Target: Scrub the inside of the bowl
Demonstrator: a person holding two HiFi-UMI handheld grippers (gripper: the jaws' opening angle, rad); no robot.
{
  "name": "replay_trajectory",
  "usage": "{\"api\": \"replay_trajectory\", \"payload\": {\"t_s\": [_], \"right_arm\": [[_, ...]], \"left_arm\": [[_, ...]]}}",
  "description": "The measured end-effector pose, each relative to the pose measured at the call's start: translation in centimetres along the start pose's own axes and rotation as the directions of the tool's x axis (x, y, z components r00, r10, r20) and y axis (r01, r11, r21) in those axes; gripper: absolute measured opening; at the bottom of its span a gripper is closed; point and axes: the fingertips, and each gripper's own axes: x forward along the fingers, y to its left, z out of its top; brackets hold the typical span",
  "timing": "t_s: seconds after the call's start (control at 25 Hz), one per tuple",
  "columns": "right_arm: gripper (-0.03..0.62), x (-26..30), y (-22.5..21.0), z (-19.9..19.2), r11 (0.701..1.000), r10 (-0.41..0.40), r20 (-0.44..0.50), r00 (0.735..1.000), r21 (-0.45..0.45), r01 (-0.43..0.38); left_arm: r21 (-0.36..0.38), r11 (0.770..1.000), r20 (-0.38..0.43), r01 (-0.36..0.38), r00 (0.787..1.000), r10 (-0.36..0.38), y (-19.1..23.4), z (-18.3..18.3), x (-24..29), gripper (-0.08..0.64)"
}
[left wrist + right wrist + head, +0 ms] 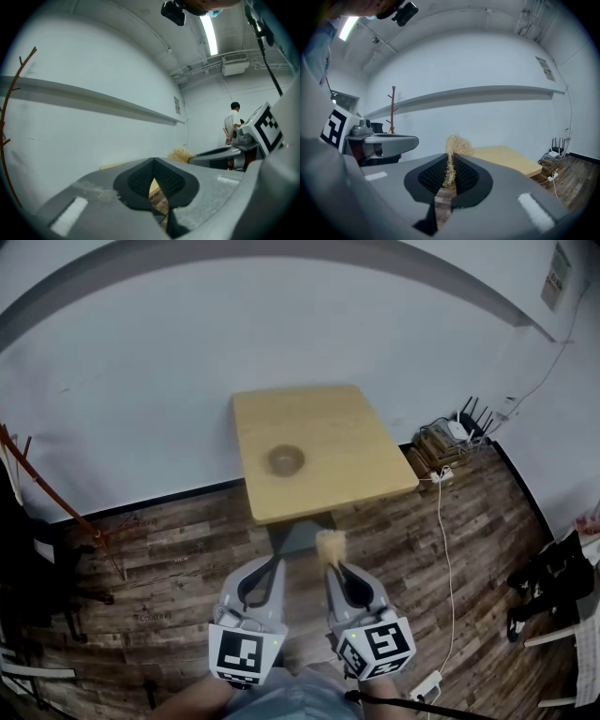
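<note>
Bowl: a small brown bowl (286,459) stood upright near the middle of the table (366,418), well apart from both grippers.
Scrubber: a pale, fibrous scrubber (457,145) was pinched by its lower part. Most of the tuft stood out beyond the jaw tips, probably so that the free end could reach into the bowl.
Right gripper: the right gripper (450,165) had its jaws pressed onto the scrubber, which pointed forward toward the table.
Left gripper: the left gripper (153,162) had its jaw tips pressed together with nothing between them. It was held just beside the right one and was judged free to steady the bowl.
Position: both grippers hung low and near the person's body, over the floor (169,549) and short of the table's near edge.
Stage: judged as the approach; no scrubbing had yet begun.
Next need: the tuft had to be carried forward and lowered into the bowl.
Risk: an unheld bowl could slide under the rubbing.
</note>
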Motion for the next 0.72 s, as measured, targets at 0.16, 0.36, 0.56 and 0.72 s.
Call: {"api": "replay_trajectory", "payload": {"t_s": [0.16, 0.36, 0.56, 0.72], "right_arm": [[0.026, 1.7, -0.3, 0.1, 1.000, 0.000, -0.013, 1.000, -0.003, 0.000], [0.026, 3.5, -1.6, -0.5, 1.000, -0.002, -0.028, 1.000, 0.002, 0.002], [0.026, 6.3, -3.9, -1.7, 1.000, 0.012, -0.063, 0.998, 0.011, -0.011], [0.026, 9.7, -7.2, -2.7, 0.998, 0.032, -0.092, 0.995, 0.050, -0.027]], "left_arm": [[-0.041, 0.999, -0.014, 0.003, 1.000, -0.004, 0.9, -0.4, 1.3, 0.020], [-0.025, 1.000, -0.048, 0.004, 0.999, -0.005, 1.8, -1.9, 3.1, 0.020], [-0.015, 1.000, -0.112, -0.005, 0.994, 0.003, 2.9, -3.9, 6.7, 0.020], [-0.038, 0.999, -0.163, -0.027, 0.986, 0.020, 4.2, -5.3, 10.8, 0.020]]}}
